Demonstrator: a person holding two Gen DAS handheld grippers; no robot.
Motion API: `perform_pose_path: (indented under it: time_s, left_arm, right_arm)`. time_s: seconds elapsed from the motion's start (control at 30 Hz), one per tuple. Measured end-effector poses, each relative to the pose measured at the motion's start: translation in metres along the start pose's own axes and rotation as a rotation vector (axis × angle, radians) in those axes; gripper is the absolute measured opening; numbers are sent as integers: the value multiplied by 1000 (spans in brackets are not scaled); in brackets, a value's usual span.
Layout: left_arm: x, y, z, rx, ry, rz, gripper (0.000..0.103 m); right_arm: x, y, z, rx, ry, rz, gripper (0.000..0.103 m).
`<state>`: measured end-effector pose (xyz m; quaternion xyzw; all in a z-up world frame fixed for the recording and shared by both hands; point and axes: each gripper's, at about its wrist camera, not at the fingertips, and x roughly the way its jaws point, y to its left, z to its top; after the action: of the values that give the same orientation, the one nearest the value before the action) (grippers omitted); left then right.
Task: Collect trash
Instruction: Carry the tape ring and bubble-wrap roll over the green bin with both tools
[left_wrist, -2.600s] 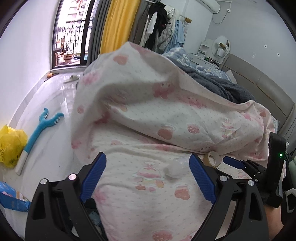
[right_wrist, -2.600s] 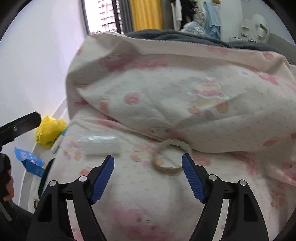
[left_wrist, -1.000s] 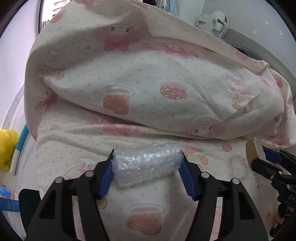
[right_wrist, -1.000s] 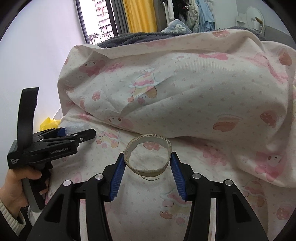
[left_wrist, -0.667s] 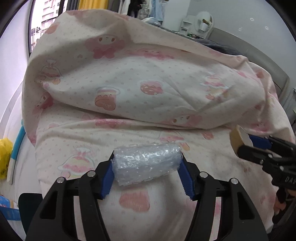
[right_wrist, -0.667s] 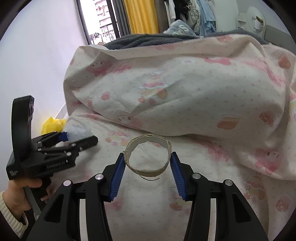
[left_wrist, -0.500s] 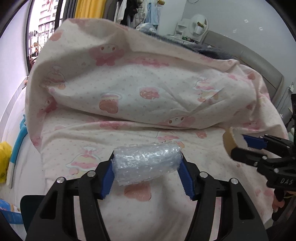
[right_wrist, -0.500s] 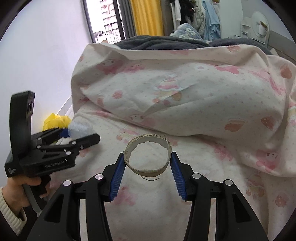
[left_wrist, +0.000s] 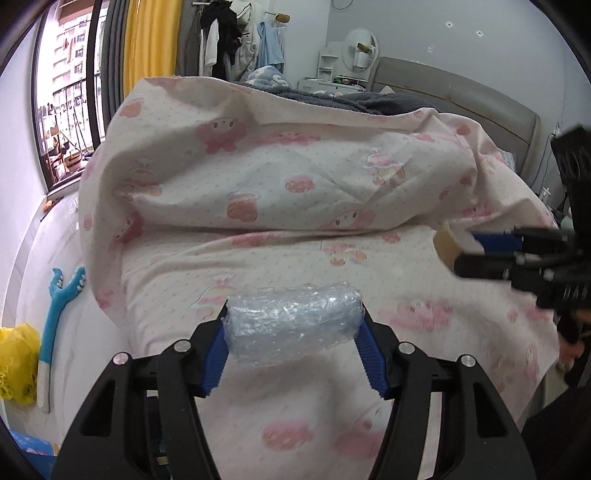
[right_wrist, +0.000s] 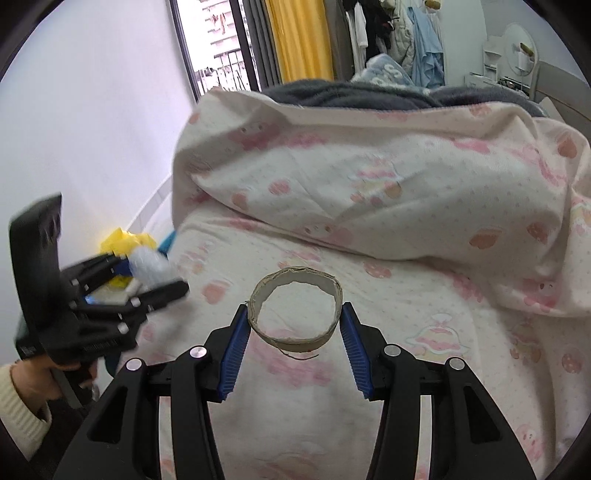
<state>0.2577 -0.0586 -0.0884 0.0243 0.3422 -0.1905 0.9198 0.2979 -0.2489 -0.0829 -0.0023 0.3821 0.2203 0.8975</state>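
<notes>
My left gripper (left_wrist: 293, 341) is shut on a roll of clear bubble wrap (left_wrist: 293, 323) and holds it above the pink-patterned bed cover (left_wrist: 295, 192). My right gripper (right_wrist: 295, 332) is shut on an empty cardboard tape ring (right_wrist: 295, 314), also held above the cover (right_wrist: 406, 206). In the left wrist view the right gripper (left_wrist: 465, 247) shows at the right edge with the ring (left_wrist: 447, 243). In the right wrist view the left gripper (right_wrist: 147, 280) shows at the left with the bubble wrap (right_wrist: 151, 267).
A yellow plastic bag (left_wrist: 16, 363) and a blue long-handled tool (left_wrist: 61, 314) lie on the white floor left of the bed. A blue box (left_wrist: 26, 448) sits at the lower left. A heaped duvet and grey blanket (right_wrist: 351, 92) rise behind. Window (left_wrist: 62, 107) at far left.
Both grippers closed on their items on the bed, then lifted and drew back from the bed with them. The view now takes in more of the room and floor.
</notes>
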Motion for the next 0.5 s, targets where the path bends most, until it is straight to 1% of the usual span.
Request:
perform_pose_path:
  time_s: [0.13, 0.3, 0.4, 0.5]
  left_arm:
    - [-12, 9, -13, 9, 19, 21, 64]
    - [-27, 26, -35, -18, 63, 46, 64]
    - [-32, 36, -49, -38, 94, 63, 64]
    - [-34, 49, -63, -73, 126, 82, 64]
  right_arm:
    - [0, 18, 3, -12, -1, 6, 50]
    - [4, 46, 4, -26, 5, 16, 50]
    - [4, 61, 0, -10, 8, 31, 50]
    - [2, 77, -3, -10, 9, 47, 50]
